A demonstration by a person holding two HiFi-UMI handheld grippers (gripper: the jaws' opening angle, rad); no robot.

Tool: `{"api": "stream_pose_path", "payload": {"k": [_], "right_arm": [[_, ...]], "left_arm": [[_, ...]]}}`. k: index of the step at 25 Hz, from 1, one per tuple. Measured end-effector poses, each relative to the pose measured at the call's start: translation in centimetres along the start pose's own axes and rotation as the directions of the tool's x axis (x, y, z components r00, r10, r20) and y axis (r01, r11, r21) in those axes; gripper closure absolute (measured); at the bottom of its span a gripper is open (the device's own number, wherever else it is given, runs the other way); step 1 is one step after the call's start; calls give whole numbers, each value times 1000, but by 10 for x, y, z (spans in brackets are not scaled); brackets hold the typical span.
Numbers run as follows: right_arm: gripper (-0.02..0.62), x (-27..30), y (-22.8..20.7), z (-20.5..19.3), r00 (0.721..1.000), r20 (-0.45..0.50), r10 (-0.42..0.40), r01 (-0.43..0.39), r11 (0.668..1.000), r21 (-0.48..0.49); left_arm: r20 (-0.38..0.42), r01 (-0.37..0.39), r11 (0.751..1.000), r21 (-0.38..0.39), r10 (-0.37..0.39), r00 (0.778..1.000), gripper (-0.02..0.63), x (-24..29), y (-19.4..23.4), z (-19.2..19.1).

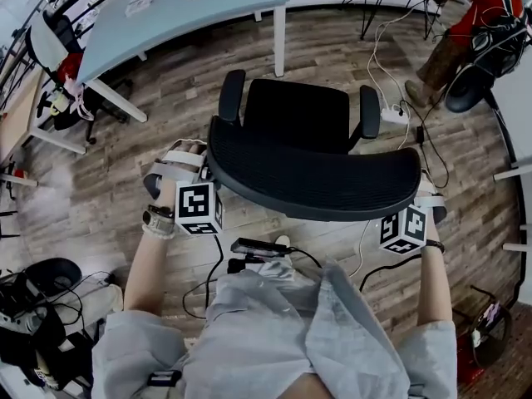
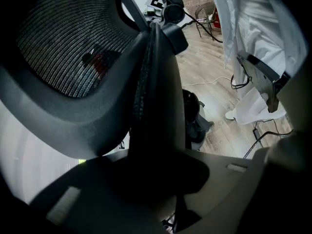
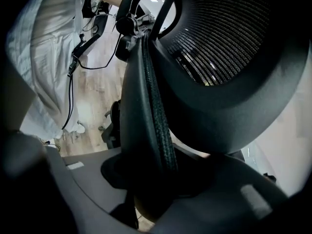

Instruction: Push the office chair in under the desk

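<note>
Wearer: a grey shirt fills the near edge of the head view. Both forearms reach away from it toward the chair.
Left gripper: it sits at the left end of the backrest. The left gripper view shows the backrest's dark rim running down between the two jaws, which are clamped on it.
Right gripper: it sits at the right end of the same backrest. In the right gripper view the ribbed edge passes between the jaws, which are pinched on it from both sides.
Backrest: black mesh in a curved black frame. It spans from one gripper to the other and is the nearest part of the chair.
Office chair: it stands on the wood floor straight ahead of the wearer. Its black seat lies beyond the backrest and faces the far side, and one black armrest rises at each side.
Floor clutter: a white power strip with cables lies just right of the chair.
Desk: a pale top at the far left. Its white leg stands just beyond the seat's far edge, and the chair is out in the open, not under the top.
Far right: another person in a red top, only partly in view.
</note>
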State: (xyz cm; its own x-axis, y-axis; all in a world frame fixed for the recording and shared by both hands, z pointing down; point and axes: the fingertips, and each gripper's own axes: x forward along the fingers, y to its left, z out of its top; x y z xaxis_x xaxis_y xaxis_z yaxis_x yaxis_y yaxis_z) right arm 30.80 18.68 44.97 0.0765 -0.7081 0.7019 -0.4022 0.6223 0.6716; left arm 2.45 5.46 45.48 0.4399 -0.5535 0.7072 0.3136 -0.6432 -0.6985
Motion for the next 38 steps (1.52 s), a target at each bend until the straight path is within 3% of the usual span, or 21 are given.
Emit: {"api": "stream_pose_path", "payload": {"k": [9,38], "right_arm": [[430,13,-7,15,1000,5,-1,1,1000,-8],[422,14,-19,15,1000,4,-14,14,1000,-7]], "left_arm": [[-6,1,1000,-2,-1,1000,515,4,6,-18],[13,8,1000,6,-8,1000,522,1,11,-15]]}}
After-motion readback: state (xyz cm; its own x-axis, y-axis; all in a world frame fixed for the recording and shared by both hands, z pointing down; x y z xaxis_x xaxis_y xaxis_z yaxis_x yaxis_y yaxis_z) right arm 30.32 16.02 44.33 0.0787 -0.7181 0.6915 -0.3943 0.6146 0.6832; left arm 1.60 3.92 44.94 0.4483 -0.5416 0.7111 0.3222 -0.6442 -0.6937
